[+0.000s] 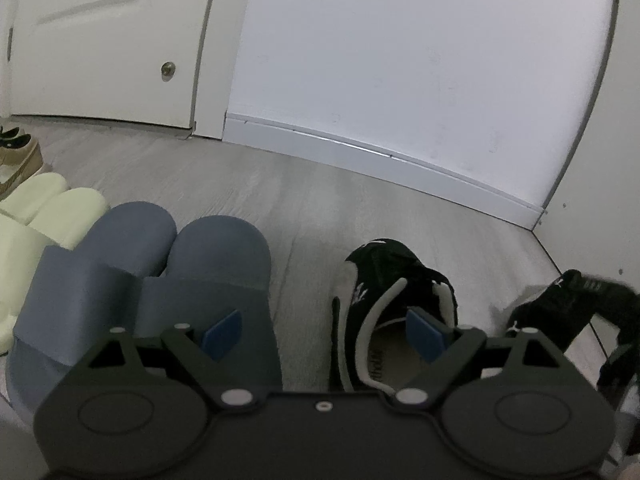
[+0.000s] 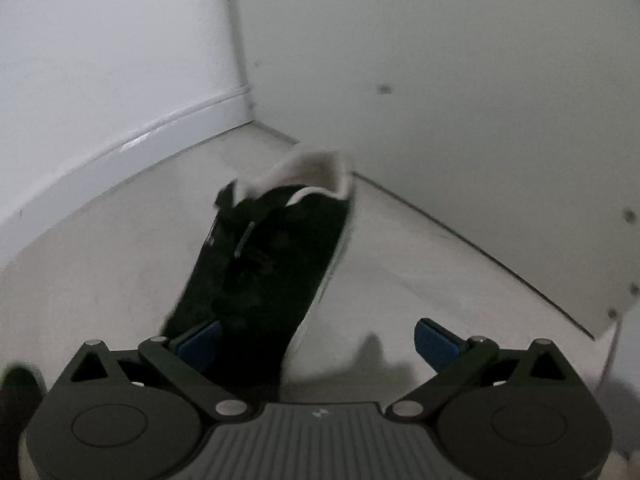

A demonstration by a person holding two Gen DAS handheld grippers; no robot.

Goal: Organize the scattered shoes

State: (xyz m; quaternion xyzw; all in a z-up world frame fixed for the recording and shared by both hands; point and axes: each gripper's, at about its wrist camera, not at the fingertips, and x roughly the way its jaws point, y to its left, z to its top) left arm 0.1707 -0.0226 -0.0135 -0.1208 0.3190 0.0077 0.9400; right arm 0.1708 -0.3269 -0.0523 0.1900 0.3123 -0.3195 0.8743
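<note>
Grey floor (image 1: 304, 200) by white wall; my left claw (image 1: 324, 332) spread above black sneaker (image 1: 394, 300), right claw (image 2: 316, 342) spread empty

I see two blue slippers (image 1: 152, 280) on the near left, and two pale yellow-green slippers (image 1: 44, 216) farther left, with a tan shoe (image 1: 20, 156) past them. The sneaker (image 1: 392, 312) to the right is black with white trim and a light inside, and the other sneaker (image 2: 264, 264) is black with a white heel. The floor (image 1: 280, 196) is light grey, the wall (image 1: 400, 60) is white, and my grippers are black with blue pads (image 1: 224, 330).
</note>
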